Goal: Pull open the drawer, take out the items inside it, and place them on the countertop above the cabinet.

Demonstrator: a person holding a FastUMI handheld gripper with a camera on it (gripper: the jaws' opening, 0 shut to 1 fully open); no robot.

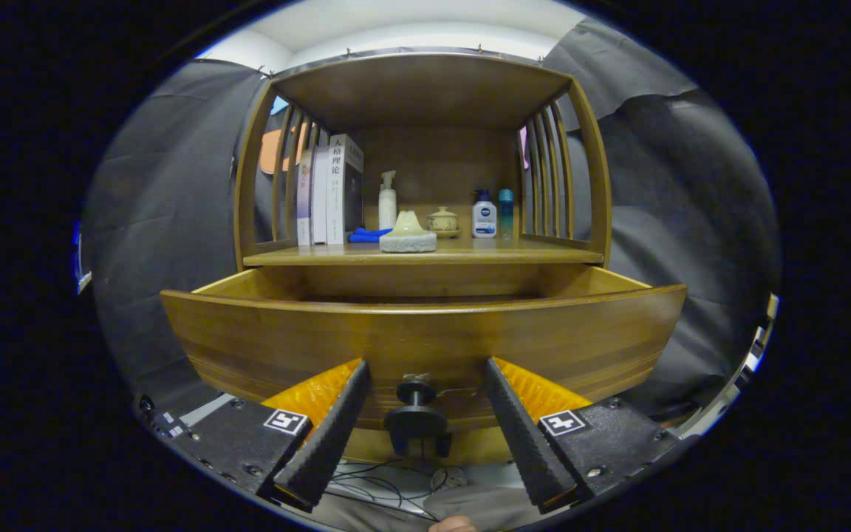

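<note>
Gripper [425,414]: wide apart, straddling the knob [416,417], gripping nothing.
Drawer [425,336]: pulled out, front just ahead of the fingers.
Contents: hidden behind the drawer front.
Counter [425,255]: beyond the drawer, above it.

One drawer [425,340] stands pulled out, with one dark knob [416,414] on its front. Relative to that drawer, everything else sits on the table [425,256] above it: three upright books [329,192], one blue cloth [368,235], one pump bottle [387,201], one pale stone-like dish [408,235], one small lidded jar [442,219], one white bottle [484,215] and one teal bottle [506,211]. One hand-held gripper [425,414], its two fingers spread wide either side of the knob.
</note>
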